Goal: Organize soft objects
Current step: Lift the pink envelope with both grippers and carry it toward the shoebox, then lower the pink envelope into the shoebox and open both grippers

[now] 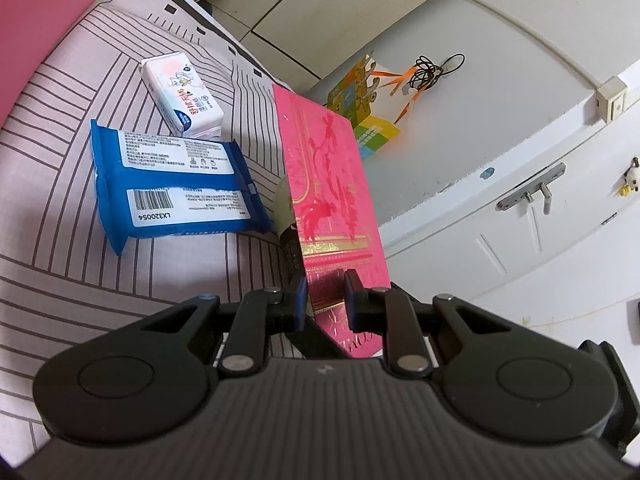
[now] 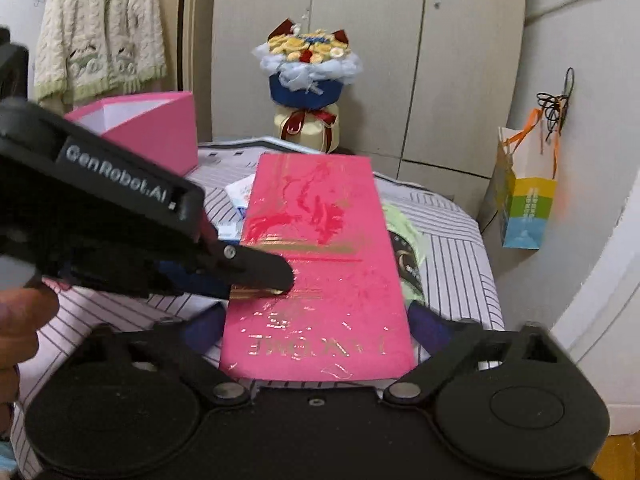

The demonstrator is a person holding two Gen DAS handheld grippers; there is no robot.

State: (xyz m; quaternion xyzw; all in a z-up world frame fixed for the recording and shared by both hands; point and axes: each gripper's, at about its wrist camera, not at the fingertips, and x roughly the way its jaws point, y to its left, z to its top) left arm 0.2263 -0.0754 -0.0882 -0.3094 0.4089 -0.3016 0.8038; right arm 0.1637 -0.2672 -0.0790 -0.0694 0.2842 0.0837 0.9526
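My left gripper is shut on the edge of a flat pink packet with gold print and holds it above the striped bed. The same pink packet fills the right wrist view, with the left gripper clamped on its left edge. My right gripper is open, its fingers on either side of the packet's near end, not touching it. A blue wet-wipes pack and a white tissue pack lie on the bed left of the packet.
A pink box stands at the bed's far left corner. A green and dark soft item lies under the packet. A flower bouquet, wardrobe doors and a hanging paper bag lie beyond the bed.
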